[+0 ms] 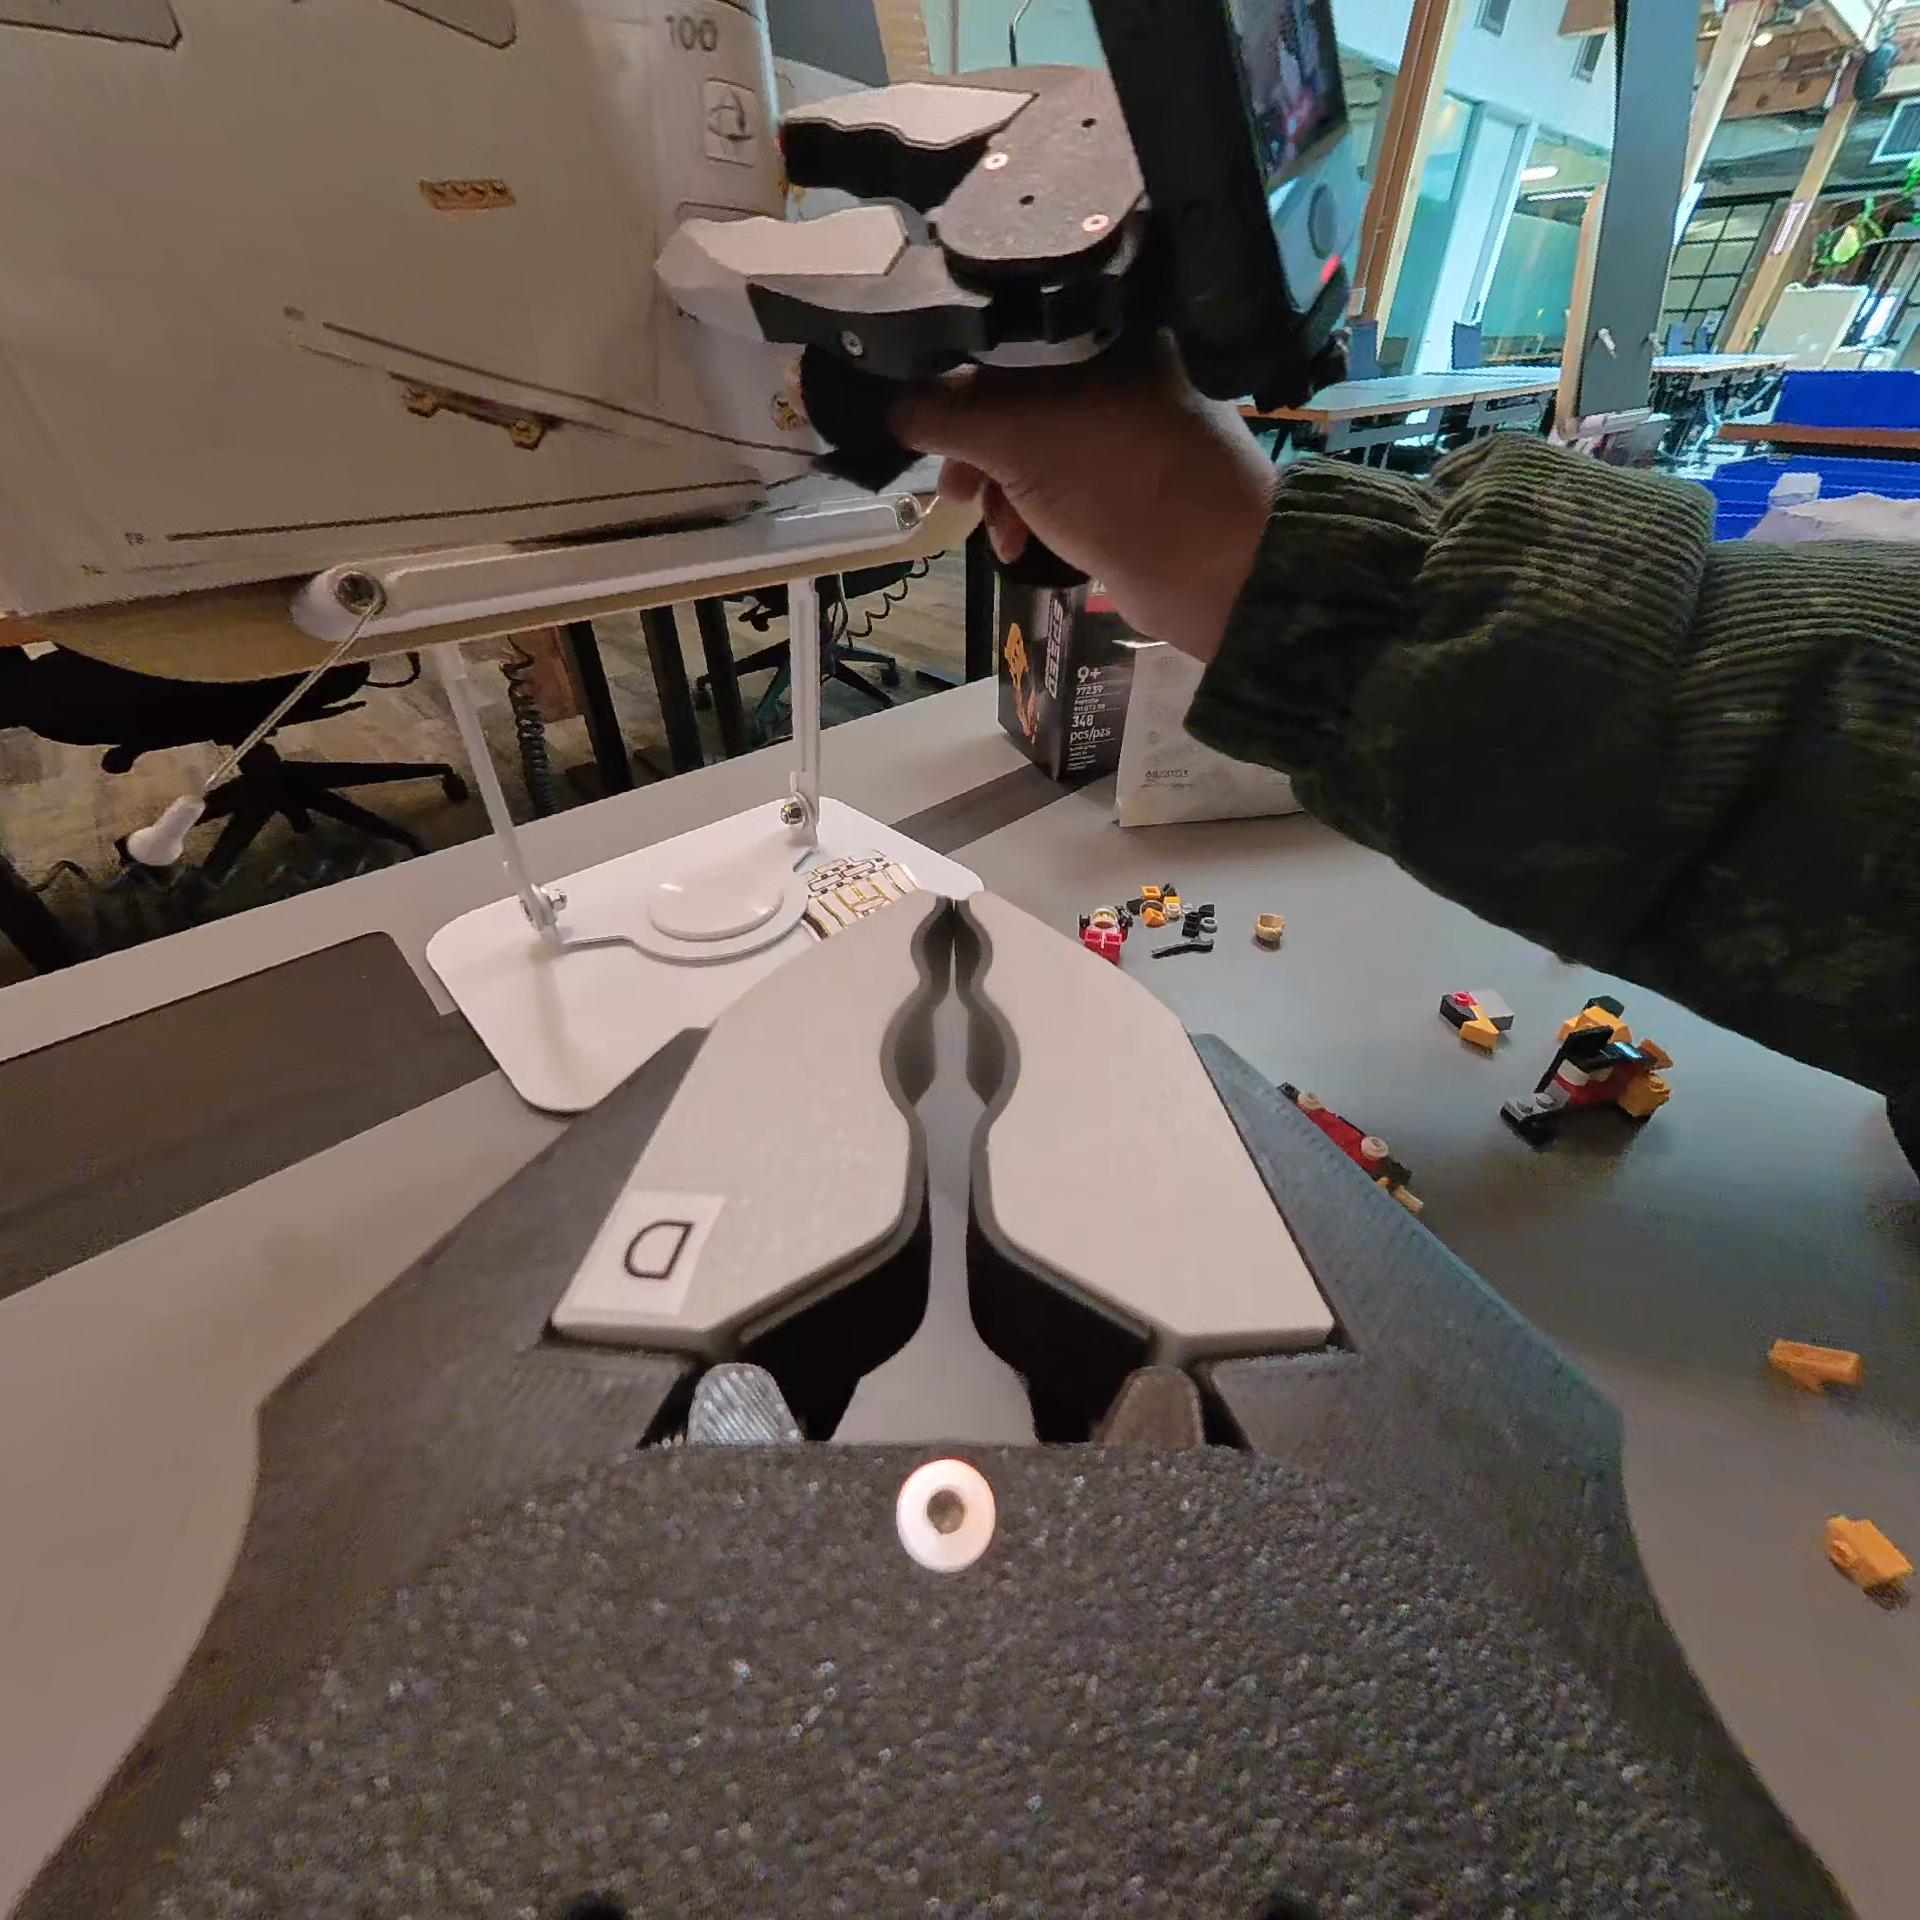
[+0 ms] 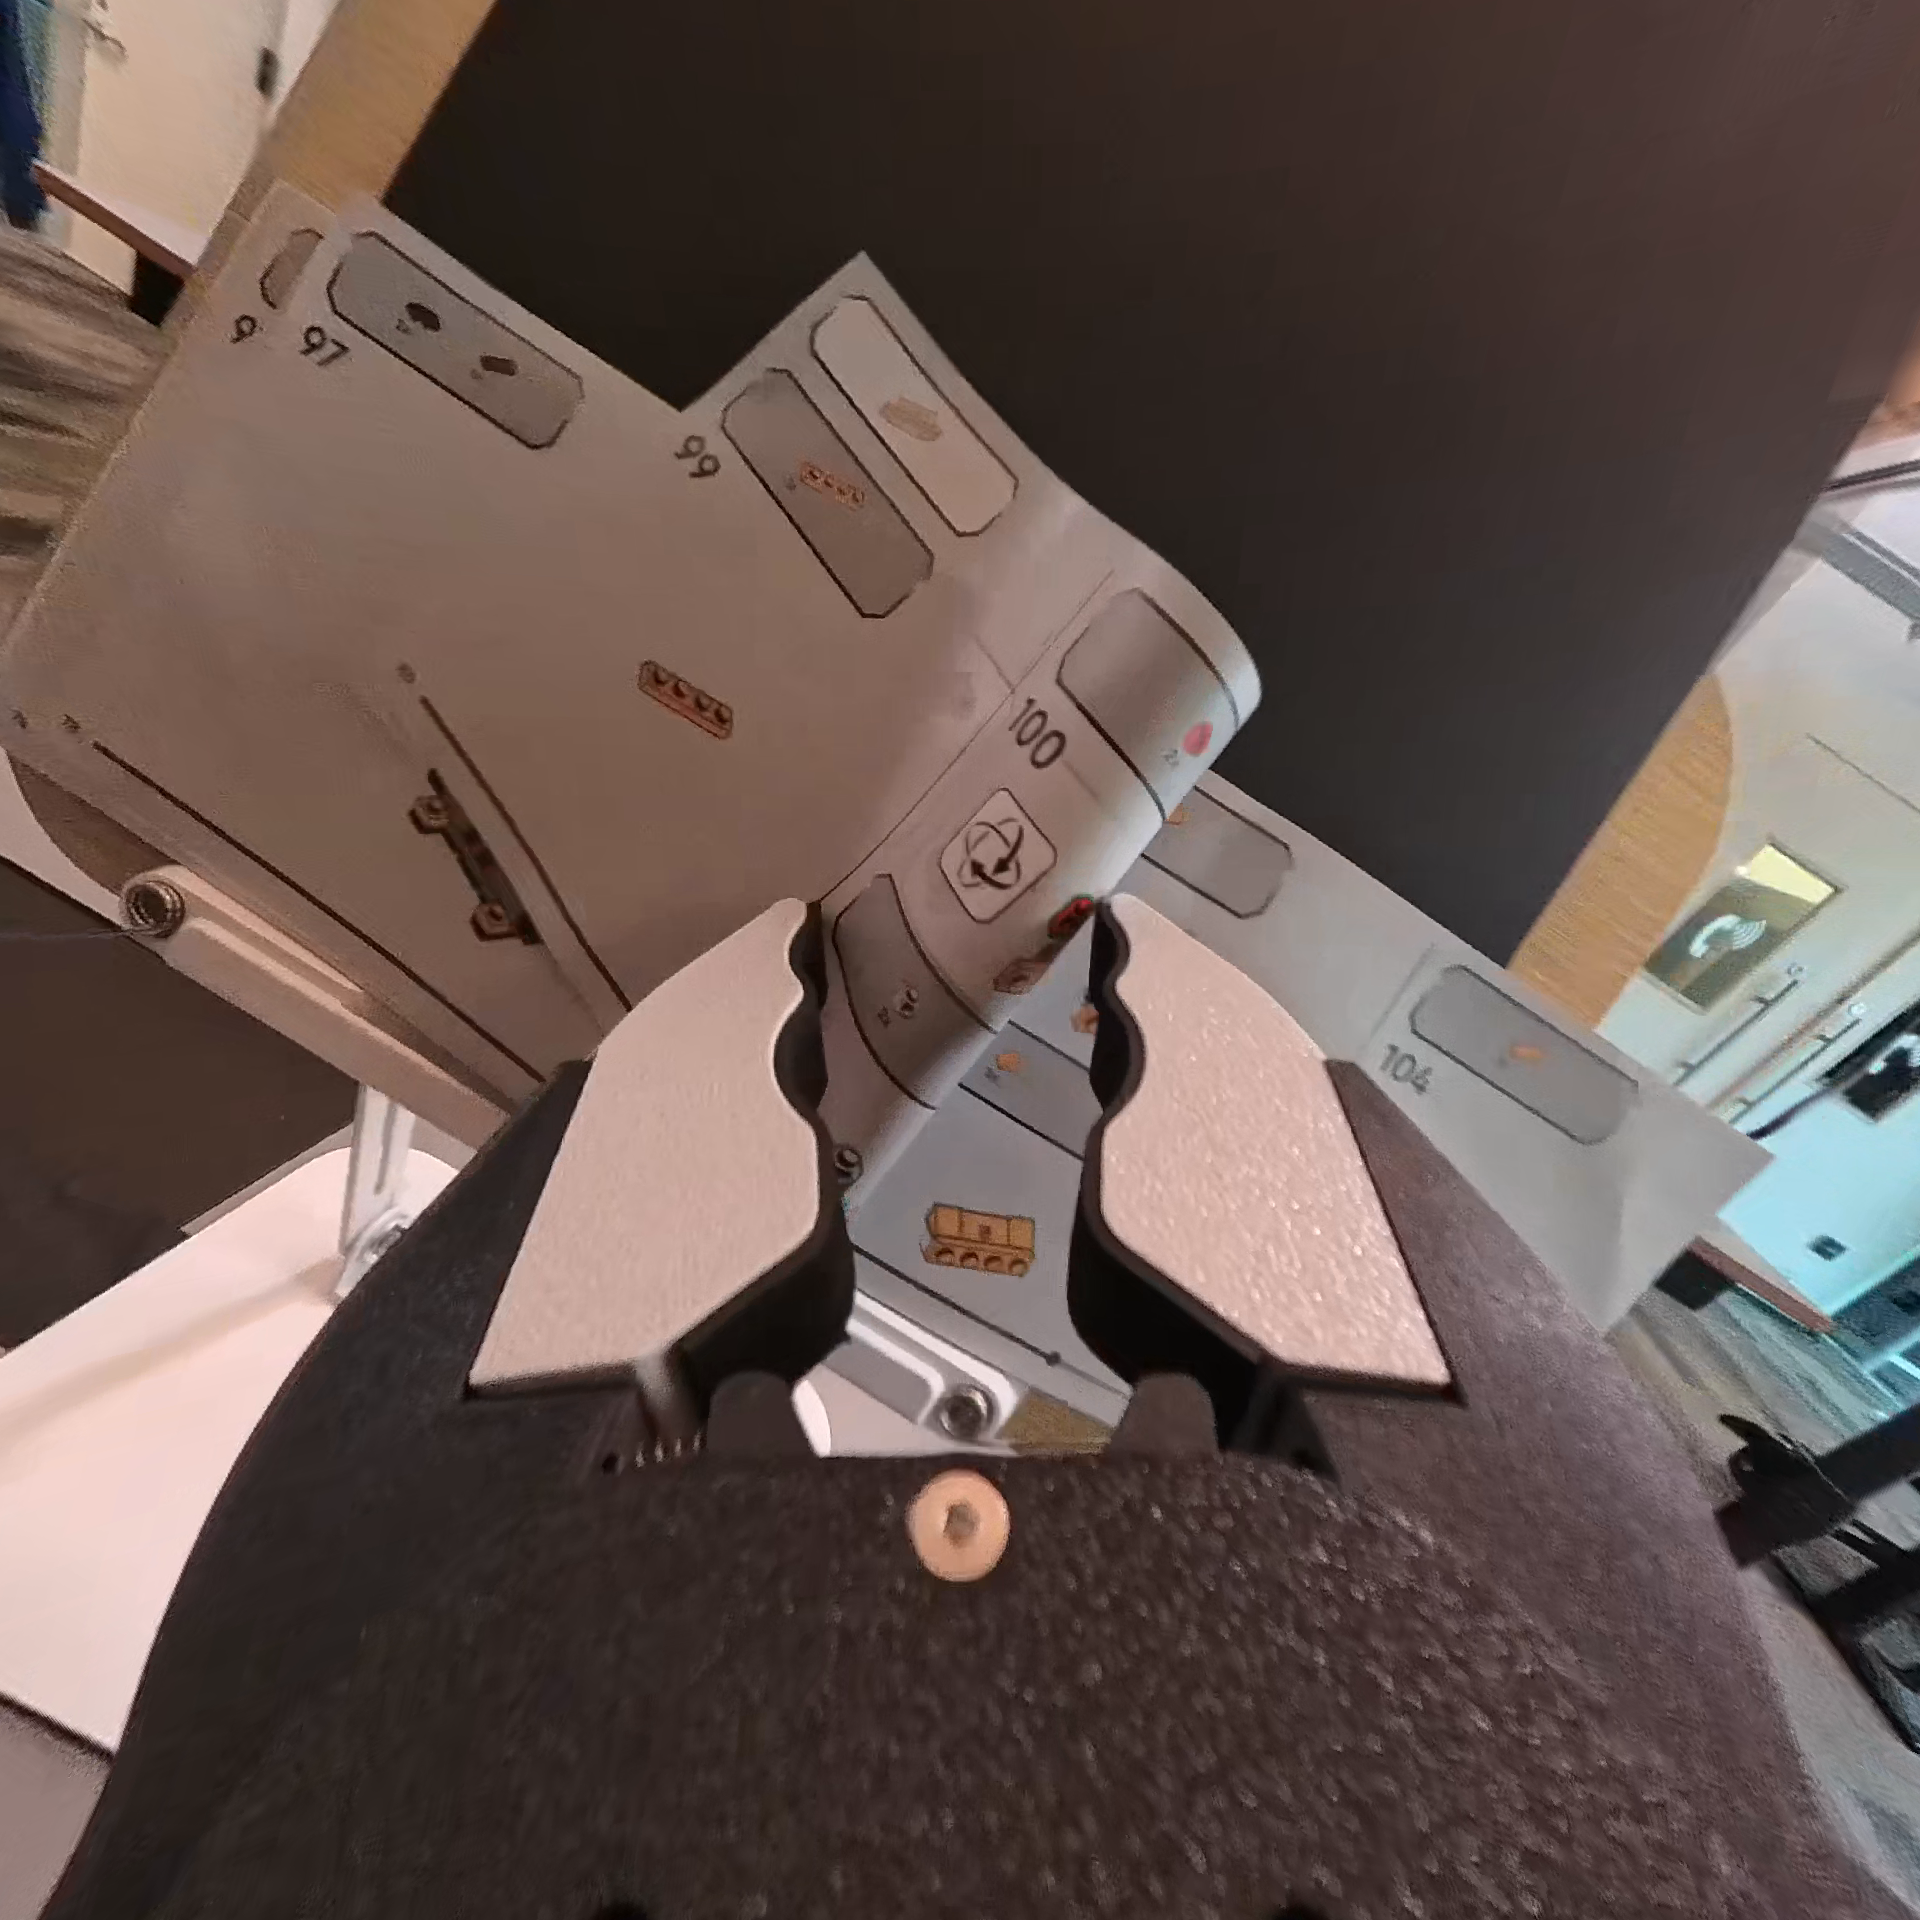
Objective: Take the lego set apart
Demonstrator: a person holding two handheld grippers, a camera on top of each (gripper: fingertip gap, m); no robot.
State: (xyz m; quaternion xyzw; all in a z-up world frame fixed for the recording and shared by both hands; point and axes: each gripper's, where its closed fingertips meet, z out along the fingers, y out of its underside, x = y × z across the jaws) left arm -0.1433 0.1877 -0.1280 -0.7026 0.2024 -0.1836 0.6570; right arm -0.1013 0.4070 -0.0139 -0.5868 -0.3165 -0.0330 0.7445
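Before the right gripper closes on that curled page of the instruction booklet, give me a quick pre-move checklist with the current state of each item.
1. Right gripper open: ok, its fingers stand apart.
2. Curled white instruction booklet page lined up between the right fingers: ok in the right wrist view, though depth cannot be told.
3. Left gripper free: ok, shut with nothing between its fingers.
4. White metal book stand seated on the grey table: ok, base lies flat.
5. Partly dismantled red, black and orange lego model out of the way: ok, it sits on the table off to the right.
6. Loose orange lego bricks secure: cannot tell, they lie near the frame edge.
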